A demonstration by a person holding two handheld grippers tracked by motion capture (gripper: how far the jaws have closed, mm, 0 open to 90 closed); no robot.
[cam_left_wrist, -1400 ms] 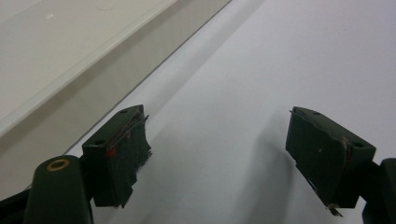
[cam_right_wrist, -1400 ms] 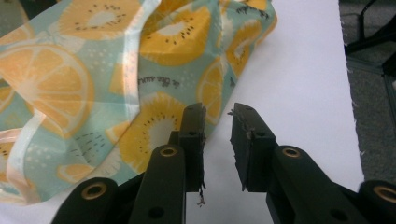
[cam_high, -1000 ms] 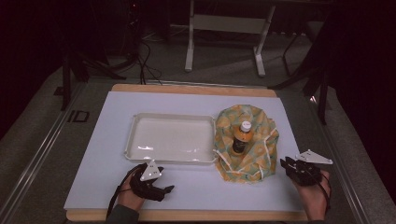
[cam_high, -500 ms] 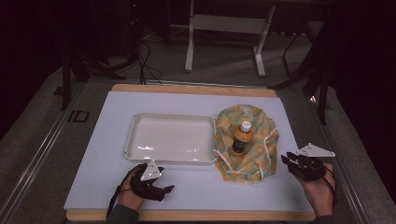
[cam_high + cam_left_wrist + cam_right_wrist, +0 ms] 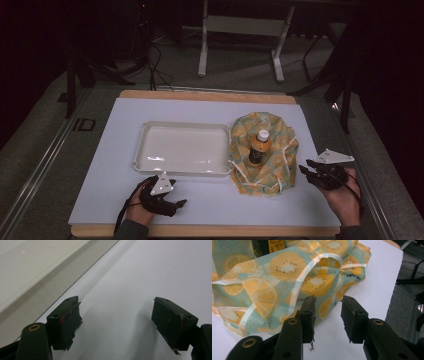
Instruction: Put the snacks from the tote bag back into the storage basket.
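Nearest to me, my left gripper (image 5: 167, 199) rests low on the white mat (image 5: 210, 205) by the front edge, its jaws spread wide with bare mat between them and nothing held; in the left gripper view the pale wall of the tray (image 5: 37, 275) runs just off to one side of it. My right gripper (image 5: 311, 172) sits at the right edge of the mat, lifted a little, and its jaws have just been opening; they now stand a moderate way apart with nothing between them. In the right gripper view the pads (image 5: 310, 315) frame the near hem of the lemon-print cloth bag (image 5: 287, 285), which lies just ahead of them, close but not pinched. From the high view, that bag (image 5: 280, 160) is crumpled on the mat just to the left of my right gripper and well to the right of my left one. A bottle (image 5: 260, 147) with a white cap stands upright in the middle of the bag. Beyond my left gripper, the white tray (image 5: 145, 145) lies flat, its right edge just beside the bag.
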